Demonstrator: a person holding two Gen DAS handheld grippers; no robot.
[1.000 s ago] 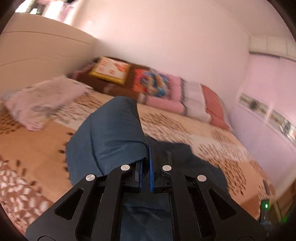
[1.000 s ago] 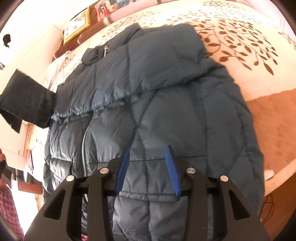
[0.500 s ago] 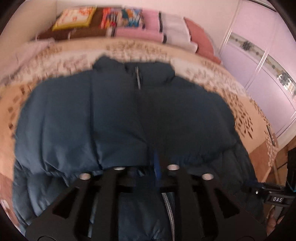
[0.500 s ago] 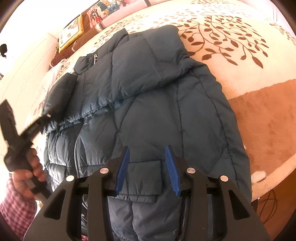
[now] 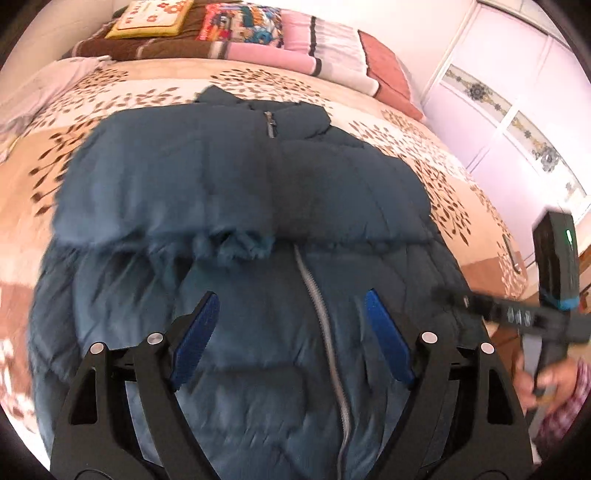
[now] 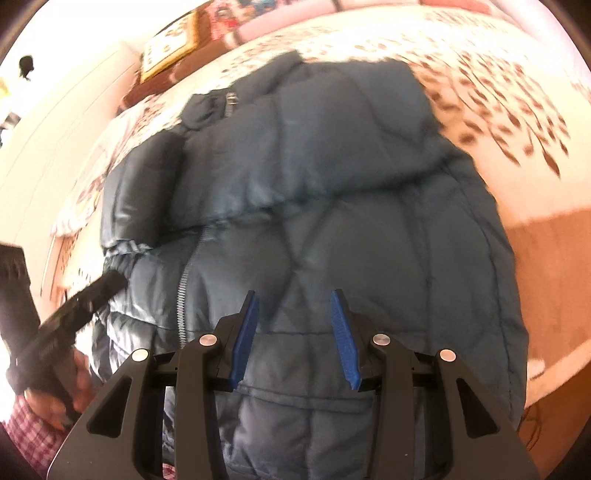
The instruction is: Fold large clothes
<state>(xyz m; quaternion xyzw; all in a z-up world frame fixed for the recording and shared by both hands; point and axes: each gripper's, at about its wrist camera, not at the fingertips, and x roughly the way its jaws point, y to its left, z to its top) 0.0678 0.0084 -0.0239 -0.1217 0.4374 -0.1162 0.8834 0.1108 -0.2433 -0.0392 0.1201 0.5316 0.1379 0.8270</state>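
Left wrist view. Item: dark blue quilted jacket (image 5: 258, 206), lying front-up across the middle of the bed (image 5: 454, 184), collar toward the head-end edge where pillows (image 5: 258, 33) were stacked, hem toward the foot edge nearest the camera. Both sleeves lay folded across the chest, cuffs meeting just left of the zipper (image 5: 325, 325). Left gripper (image 5: 290, 339): jaws spread wide, nothing between them, hovering over the lower front panel and straddling the zipper line. The right-hand tool's body (image 5: 554, 266) showed at the bed's right edge. Picture motion-blurred; contact with the cloth could not be judged.

Right wrist view. Same jacket (image 6: 351, 192), its right side running close to the bed's right edge (image 6: 554, 277). Right gripper (image 6: 293, 336): jaws parted, unloaded, poised over the lower right panel near the hem. The left-hand tool (image 6: 74, 314) appeared at the jacket's left side.

Handling note, as judgement. The sleeves looked done; the step in hand was probably the hem-to-collar fold. Advice: take the hem at two points evenly either side of the zipper, pinch through both layers, since the padding is thick and slippery, lift together, carry level toward the collar so the sleeves stay put, then release only once the edges align.
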